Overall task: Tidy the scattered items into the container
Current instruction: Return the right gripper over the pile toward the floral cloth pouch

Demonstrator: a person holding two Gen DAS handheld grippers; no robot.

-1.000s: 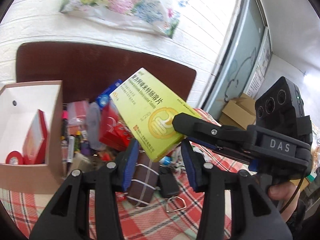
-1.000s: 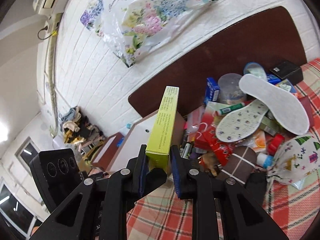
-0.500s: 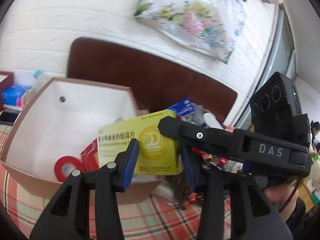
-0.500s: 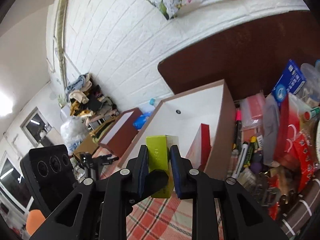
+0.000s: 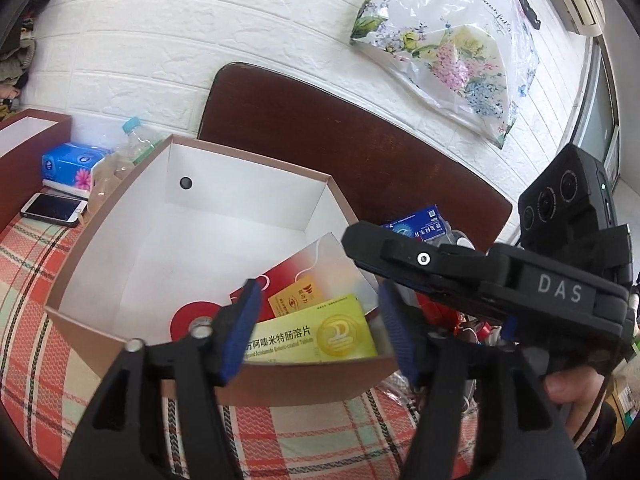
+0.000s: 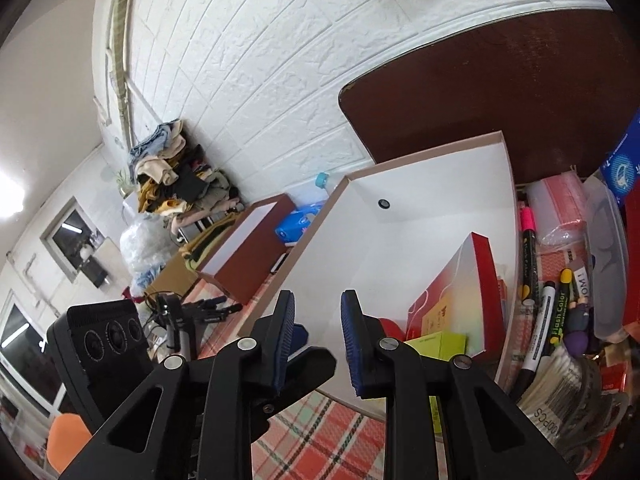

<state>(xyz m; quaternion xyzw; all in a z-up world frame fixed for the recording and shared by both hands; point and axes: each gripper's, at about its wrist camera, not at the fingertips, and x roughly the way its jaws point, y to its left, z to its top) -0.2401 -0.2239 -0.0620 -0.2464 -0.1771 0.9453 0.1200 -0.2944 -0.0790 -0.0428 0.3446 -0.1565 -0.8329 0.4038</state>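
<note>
Right wrist view: your right tongs (image 6: 316, 340) stood apart, empty; the yellow box (image 6: 440, 342) lay just right, inside the container (image 6: 506, 216).

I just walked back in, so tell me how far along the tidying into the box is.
Partly done. The box already holds a yellow medicine pack, a red packet and a red tape roll. Nothing is in hand: the right gripper and left gripper are both open. Left to do: the markers and other clutter beside the box.
</note>
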